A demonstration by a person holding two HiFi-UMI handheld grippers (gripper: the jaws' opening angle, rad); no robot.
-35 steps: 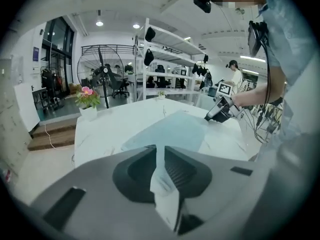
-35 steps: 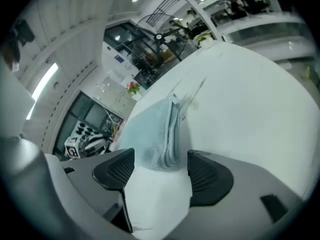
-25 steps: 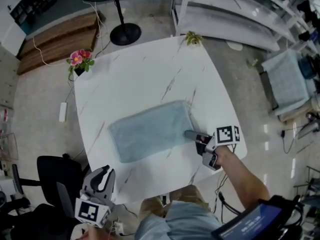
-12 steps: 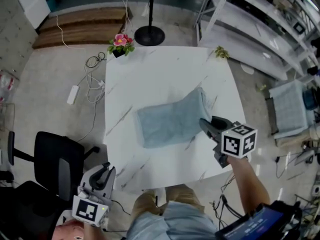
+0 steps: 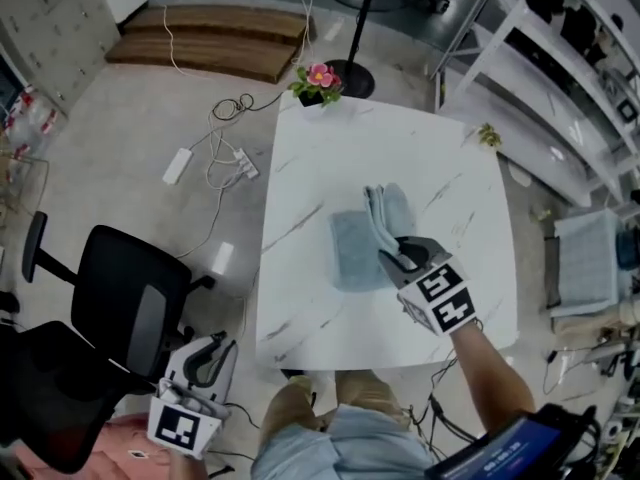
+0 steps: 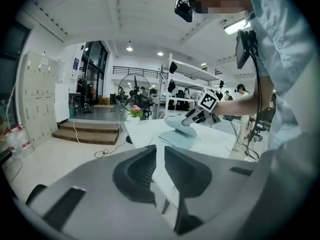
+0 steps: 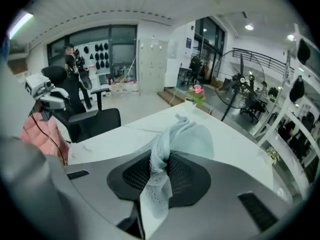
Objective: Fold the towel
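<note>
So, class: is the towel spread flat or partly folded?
Partly folded. The right gripper grips the towel by one edge, holding that end raised over the rest, which lies flat on the table.

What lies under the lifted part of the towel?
The flat half of the towel, resting on the table. The right tool grips the lifted edge. The tabletop beneath is covered.

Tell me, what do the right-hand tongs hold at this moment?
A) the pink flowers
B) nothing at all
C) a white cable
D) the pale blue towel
D: in the right gripper view a bunched fold of the towel is pinched between the right tongs, whose jaws have just been closing on it.
</note>
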